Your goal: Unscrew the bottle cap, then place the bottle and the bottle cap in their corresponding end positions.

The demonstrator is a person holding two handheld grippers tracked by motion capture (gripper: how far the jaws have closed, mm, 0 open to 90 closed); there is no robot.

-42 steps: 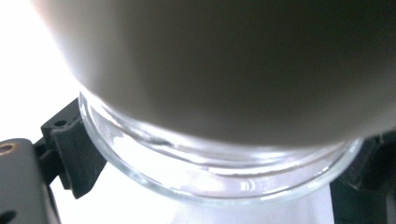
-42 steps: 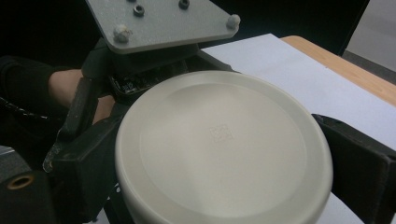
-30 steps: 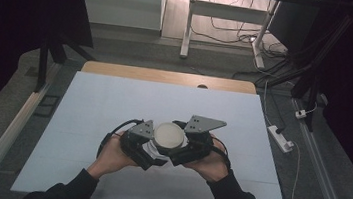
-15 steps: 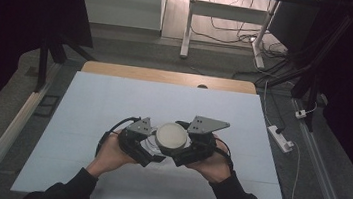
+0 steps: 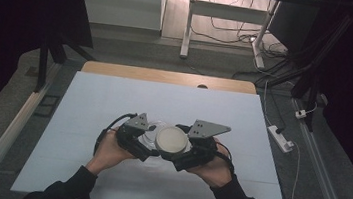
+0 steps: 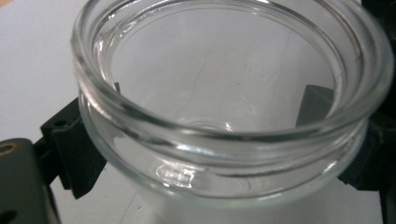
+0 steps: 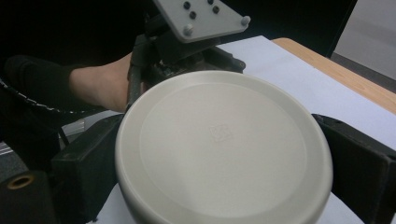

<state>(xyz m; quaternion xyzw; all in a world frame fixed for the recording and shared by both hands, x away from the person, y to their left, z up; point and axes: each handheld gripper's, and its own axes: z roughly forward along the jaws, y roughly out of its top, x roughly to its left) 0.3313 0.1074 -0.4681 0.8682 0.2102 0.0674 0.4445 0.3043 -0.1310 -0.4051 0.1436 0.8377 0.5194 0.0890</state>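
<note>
A clear glass jar (image 6: 224, 135) with an open mouth is held between the black jaws of my left gripper (image 6: 205, 140). A round cream lid (image 7: 224, 149) is clamped flat between the jaws of my right gripper (image 7: 224, 163). In the high view the left gripper (image 5: 145, 144) and right gripper (image 5: 184, 153) meet at the front middle of the table. There the lid (image 5: 172, 139) hangs close to the right of the jar (image 5: 151, 129) and overlaps its rim. The jar's lower part is hidden.
A white sheet (image 5: 113, 102) covers the table, with a wooden edge (image 5: 167, 76) at the far side. Metal rails (image 5: 9, 136) run along both sides. A power strip (image 5: 279, 137) lies off the right edge. The left hand (image 7: 100, 86) is close behind the lid.
Both grippers keep their hold. The right gripper with the lid has drifted very slightly right and toward the front; the left one has hardly moved.
</note>
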